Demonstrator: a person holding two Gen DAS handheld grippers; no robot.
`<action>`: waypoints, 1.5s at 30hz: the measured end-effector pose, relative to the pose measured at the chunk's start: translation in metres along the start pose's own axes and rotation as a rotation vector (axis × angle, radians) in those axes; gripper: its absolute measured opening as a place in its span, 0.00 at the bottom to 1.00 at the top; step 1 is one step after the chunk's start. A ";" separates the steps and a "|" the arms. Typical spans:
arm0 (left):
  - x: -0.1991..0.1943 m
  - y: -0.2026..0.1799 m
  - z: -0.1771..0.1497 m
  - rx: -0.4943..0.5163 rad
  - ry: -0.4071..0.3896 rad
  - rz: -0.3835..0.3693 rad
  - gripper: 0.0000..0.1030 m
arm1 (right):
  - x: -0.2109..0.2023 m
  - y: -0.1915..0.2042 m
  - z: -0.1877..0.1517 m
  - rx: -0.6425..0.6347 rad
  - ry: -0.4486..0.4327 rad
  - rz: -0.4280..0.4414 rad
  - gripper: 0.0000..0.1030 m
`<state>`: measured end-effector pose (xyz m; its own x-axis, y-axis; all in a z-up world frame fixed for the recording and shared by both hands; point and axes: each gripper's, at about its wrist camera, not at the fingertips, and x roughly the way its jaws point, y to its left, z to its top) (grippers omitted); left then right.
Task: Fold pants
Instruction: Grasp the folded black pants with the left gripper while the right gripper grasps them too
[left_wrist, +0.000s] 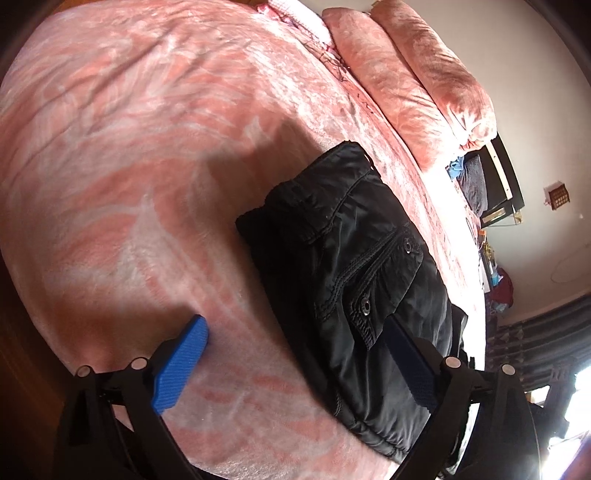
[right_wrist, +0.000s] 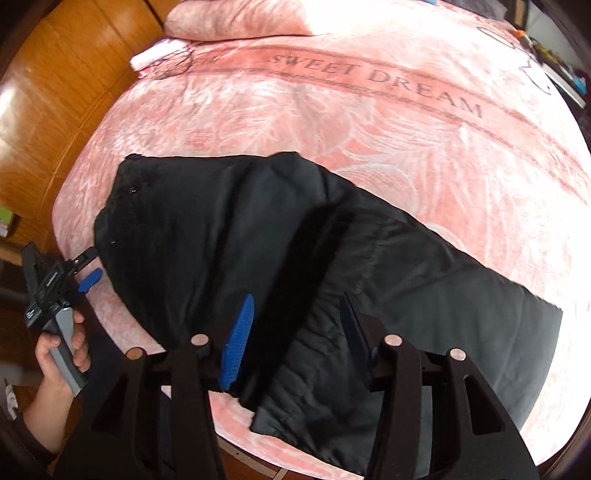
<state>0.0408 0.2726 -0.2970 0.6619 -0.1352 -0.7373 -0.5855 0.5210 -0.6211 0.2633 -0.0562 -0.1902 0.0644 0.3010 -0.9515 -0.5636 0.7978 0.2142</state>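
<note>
The left gripper (left_wrist: 295, 339) has its two blue ribbed pads spread wide, gripping nothing: one pad (left_wrist: 181, 365) hangs over bare bedding, the other (left_wrist: 410, 365) sits above the waist end of the black, slightly shiny padded pants (left_wrist: 354, 258). Snap buttons and stitched pocket seams show on the fabric just ahead of that pad. Seen from the right wrist, the same left gripper (right_wrist: 90, 278) sits at the pants' near corner by the bed edge, held in the person's left hand (right_wrist: 61, 350).

The right gripper (right_wrist: 295, 332) also stands with its jaws parted, both pads poised over a dark crease in the pants (right_wrist: 229, 236), with no cloth caught between them.

The pants lie flat across the near side of a pink plush blanket with a pale leaf pattern (right_wrist: 351, 122), which bears the words "SWEET DREAM". A folded pink velvety quilt (left_wrist: 413, 77) rests at the far end of the bed. An orange-brown wooden panel (right_wrist: 59, 96) stands beside the bed.
</note>
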 end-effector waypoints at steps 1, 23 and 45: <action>0.001 0.002 0.003 -0.039 0.009 -0.014 0.94 | 0.000 0.012 0.015 -0.042 0.021 0.031 0.71; 0.037 0.025 0.040 -0.358 0.122 -0.225 0.87 | 0.186 0.211 0.223 -0.588 0.574 0.292 0.87; 0.031 0.032 0.029 -0.372 0.092 -0.175 0.39 | 0.241 0.258 0.215 -0.729 0.642 0.252 0.56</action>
<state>0.0562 0.3098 -0.3322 0.7316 -0.2784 -0.6223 -0.6081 0.1461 -0.7803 0.3108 0.3345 -0.3163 -0.4619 -0.0936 -0.8820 -0.8802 0.1704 0.4429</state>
